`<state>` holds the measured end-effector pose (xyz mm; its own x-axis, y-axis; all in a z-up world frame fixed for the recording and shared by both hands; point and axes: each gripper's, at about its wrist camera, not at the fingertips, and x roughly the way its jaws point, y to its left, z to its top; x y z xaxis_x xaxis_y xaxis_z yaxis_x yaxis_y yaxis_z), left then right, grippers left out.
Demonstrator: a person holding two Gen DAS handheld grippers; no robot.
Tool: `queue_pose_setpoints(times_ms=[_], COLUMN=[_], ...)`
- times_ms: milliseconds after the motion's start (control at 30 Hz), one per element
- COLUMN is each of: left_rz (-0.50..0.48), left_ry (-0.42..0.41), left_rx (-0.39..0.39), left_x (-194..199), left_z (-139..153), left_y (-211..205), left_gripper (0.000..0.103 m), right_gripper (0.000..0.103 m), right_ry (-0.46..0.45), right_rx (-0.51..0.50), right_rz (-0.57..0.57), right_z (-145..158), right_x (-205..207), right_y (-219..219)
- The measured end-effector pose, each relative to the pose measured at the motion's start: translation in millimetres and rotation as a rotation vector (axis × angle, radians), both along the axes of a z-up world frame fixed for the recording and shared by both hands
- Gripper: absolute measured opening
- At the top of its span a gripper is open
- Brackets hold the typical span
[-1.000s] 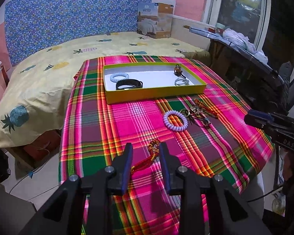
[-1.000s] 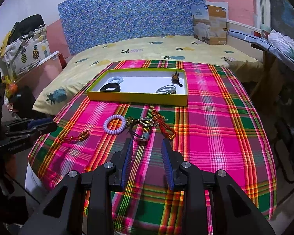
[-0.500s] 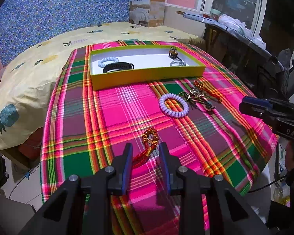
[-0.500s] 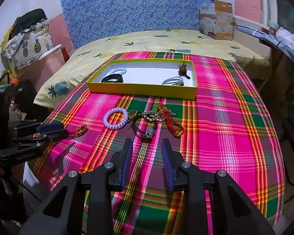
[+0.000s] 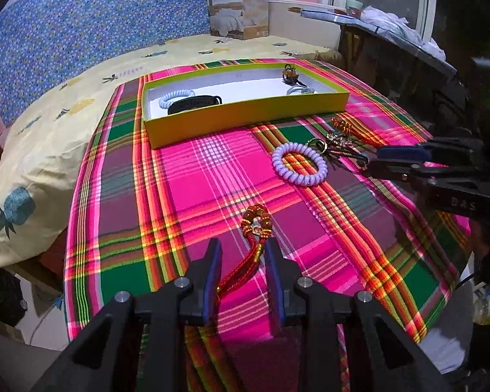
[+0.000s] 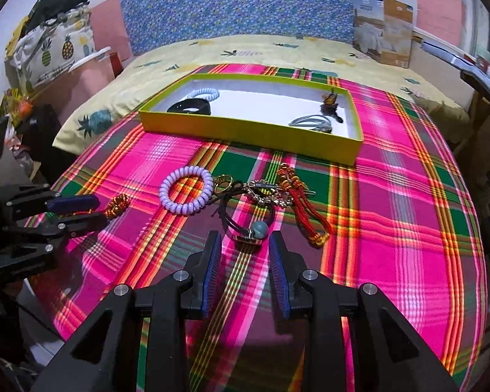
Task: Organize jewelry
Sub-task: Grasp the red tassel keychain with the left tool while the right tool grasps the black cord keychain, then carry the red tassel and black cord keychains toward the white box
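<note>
A: How will the red and gold braided cord charm with beads (image 5: pixel 256 228) handle?

B: Probably light, limp and a little slippery. It lies on the pink plaid tablecloth of the table (image 5: pixel 212 176), near edge, its tassel end trailing back between the left gripper (image 5: pixel 241 254) fingers. The knotted bead cluster looks like the firmest place to pinch; the cord alone would likely sag and swing.

A: And the left gripper's pose?

B: Low over the cloth, pointing towards the far yellow shallow cardboard tray (image 5: pixel 245 114), jaws parted around the cord and not closed on it.

A: The right side?

B: The right gripper (image 6: pixel 245 248) is also low and level, jaws apart and empty, just short of the black cord bracelet with a grey-green bead (image 6: pixel 250 228). That piece is tangled with a gold chain and red braid beside the lilac spiral coil bracelet (image 6: pixel 186 192), so lifting it may drag its neighbours.

A: Already in the tray?

B: A pale coil, a black band, and two small pieces at the right end.
</note>
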<state>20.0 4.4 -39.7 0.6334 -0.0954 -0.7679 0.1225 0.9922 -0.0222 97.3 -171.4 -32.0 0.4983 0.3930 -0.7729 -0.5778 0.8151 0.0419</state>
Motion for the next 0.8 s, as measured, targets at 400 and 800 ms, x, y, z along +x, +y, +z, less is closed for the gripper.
queue_pose_setpoints(times_ms=[400,800], left_rz=[0.003,0.02], left_ry=[-0.014,-0.018], left_rx=[0.018,-0.013], left_x=[6,4], left_z=[0,1], left_y=[-3,1], left_gripper=[0.012,0.006], right_gripper=[0.031,0.02], right_ry=[0.034,0.044], right_rx=[-0.025,0.007], right_rz=[-0.005,-0.018], right_z=[-12,-9], right_x=[16,12], right_y=[8,3])
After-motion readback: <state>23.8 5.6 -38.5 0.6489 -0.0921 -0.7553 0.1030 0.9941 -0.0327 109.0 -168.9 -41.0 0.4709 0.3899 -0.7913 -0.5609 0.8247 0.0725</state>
